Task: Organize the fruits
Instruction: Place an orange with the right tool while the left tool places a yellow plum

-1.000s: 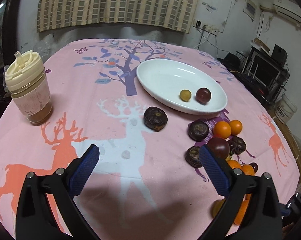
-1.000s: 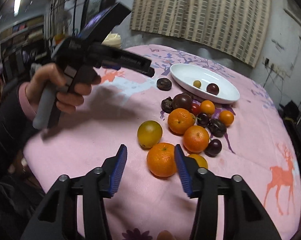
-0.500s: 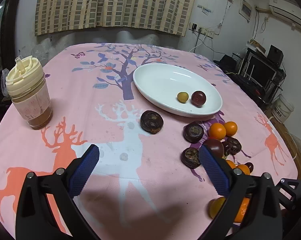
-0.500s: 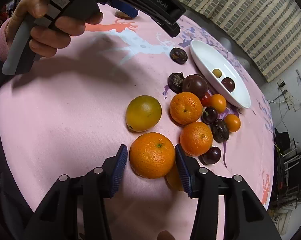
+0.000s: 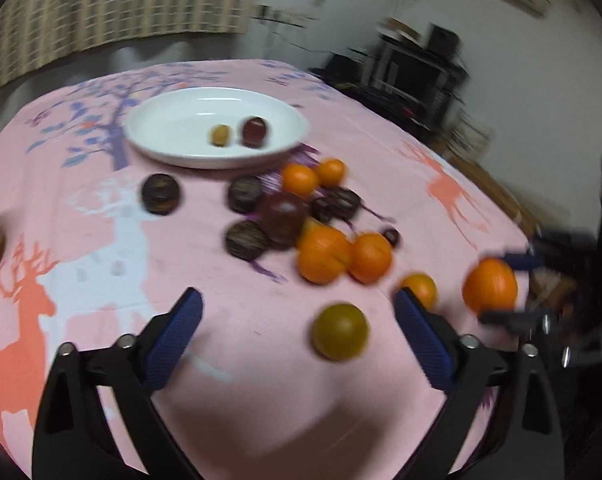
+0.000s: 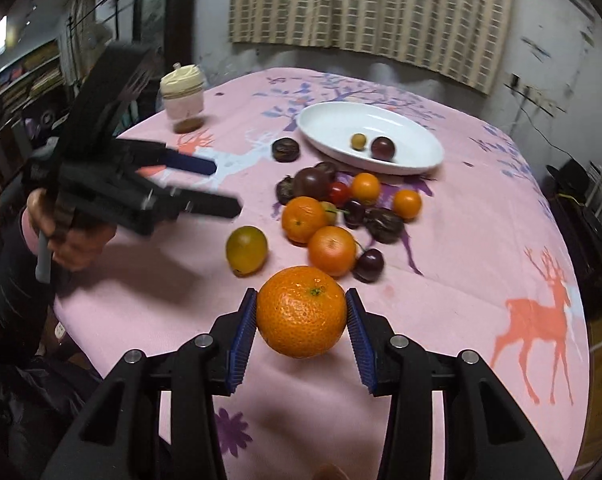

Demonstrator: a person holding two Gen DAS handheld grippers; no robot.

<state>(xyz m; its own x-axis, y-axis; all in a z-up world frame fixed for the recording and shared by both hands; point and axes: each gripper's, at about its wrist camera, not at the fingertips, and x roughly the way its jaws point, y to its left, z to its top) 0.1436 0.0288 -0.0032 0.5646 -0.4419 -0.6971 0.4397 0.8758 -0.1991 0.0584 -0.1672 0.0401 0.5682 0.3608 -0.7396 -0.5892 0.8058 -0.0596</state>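
My right gripper point(image 6: 301, 312) is shut on a large orange point(image 6: 301, 311) and holds it above the pink tablecloth; it also shows in the left wrist view point(image 5: 489, 286). My left gripper point(image 5: 297, 320) is open and empty above the cloth, near a yellow-green fruit point(image 5: 339, 331); it also shows at the left of the right wrist view point(image 6: 217, 184). A white oval plate point(image 6: 421, 156) holds a small yellow fruit point(image 6: 357, 141) and a dark red one point(image 6: 382, 148). A pile of oranges and dark fruits point(image 6: 333, 216) lies in front of the plate.
A lidded jar point(image 6: 182, 98) stands at the far left of the table. One dark fruit point(image 6: 285, 149) lies apart, left of the plate. The table edge point(image 6: 581, 320) runs along the right, with shelves and furniture beyond.
My right gripper closed on the large orange and lifted it off the cloth. My left gripper swung right, toward the fruit pile.
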